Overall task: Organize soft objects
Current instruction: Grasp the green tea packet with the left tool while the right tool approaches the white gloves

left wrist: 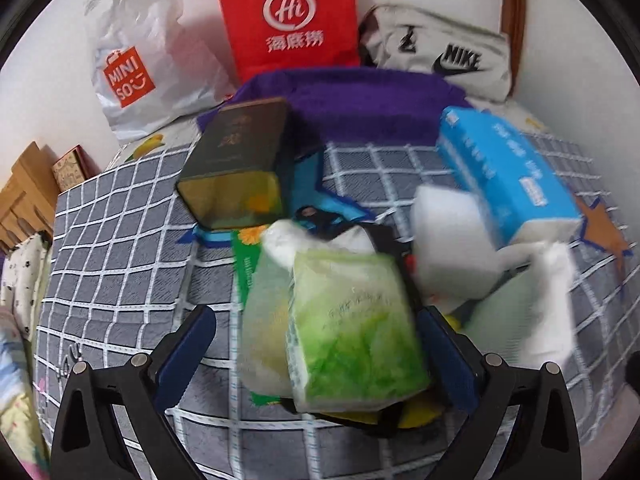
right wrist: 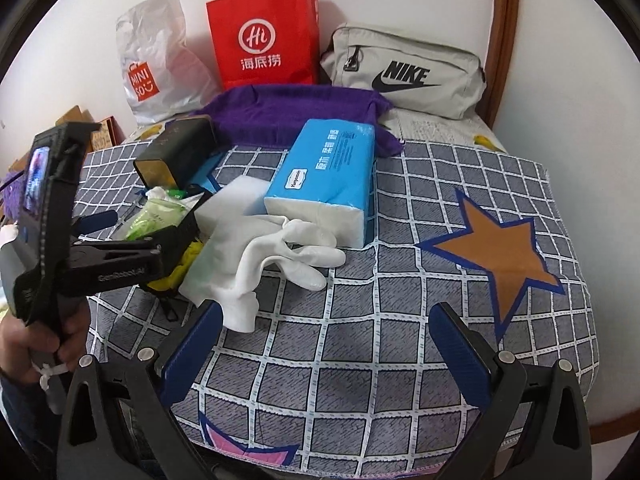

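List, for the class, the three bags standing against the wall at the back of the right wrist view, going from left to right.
White Miniso plastic bag → red Haidilao paper bag → grey Nike pouch.

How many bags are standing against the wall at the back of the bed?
3: a white plastic Miniso bag on the left, a red paper Haidilao bag in the middle, a grey Nike pouch on the right. Others may be hidden.
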Motion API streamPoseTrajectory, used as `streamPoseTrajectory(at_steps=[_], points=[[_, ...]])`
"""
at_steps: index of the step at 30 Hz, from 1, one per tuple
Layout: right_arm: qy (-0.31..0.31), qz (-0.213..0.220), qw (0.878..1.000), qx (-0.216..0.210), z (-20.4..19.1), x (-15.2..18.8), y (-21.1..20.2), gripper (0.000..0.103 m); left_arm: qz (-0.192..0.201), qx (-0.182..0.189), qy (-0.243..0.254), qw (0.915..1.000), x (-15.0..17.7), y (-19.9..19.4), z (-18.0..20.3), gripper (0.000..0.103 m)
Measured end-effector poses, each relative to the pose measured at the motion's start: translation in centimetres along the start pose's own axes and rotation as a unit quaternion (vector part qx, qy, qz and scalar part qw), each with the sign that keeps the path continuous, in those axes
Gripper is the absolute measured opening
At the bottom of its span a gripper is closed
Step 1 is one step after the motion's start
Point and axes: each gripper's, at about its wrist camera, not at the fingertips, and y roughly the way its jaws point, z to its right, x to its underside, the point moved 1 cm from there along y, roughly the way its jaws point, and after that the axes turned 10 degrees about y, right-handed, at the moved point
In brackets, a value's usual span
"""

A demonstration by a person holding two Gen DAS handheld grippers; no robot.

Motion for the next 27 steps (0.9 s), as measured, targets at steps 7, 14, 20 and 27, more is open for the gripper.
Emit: streamPoseTrajectory(at_steps=[7,14,20,27], points=[[0.0,-0.008,1.0,-0.021,-0.3,-0.6,1.3,0.102,-0.003,0.03,-0.016,0.9994,0.7,0.0,-1.5,0.1],[0.0,-0.025,0.999,-0.032,-0.5,-0.9,3.2,0.102,0.014,0.067,0.005,0.9977,0.6,0.7,-0.6,0.059],[0.009,-0.035,0.998,-0.047,-0.2,-1.0,4.4,0.101,0.037,0.069,0.03,0.9965,0.7,-0.5,-0.7,0.05],[0.013,-0.036,0.997,-0.071,-0.6,-1.5,4.5,0.098,0.05,0.086,0.016,0.9949,1.3,-1.9,-2.4,0.05]])
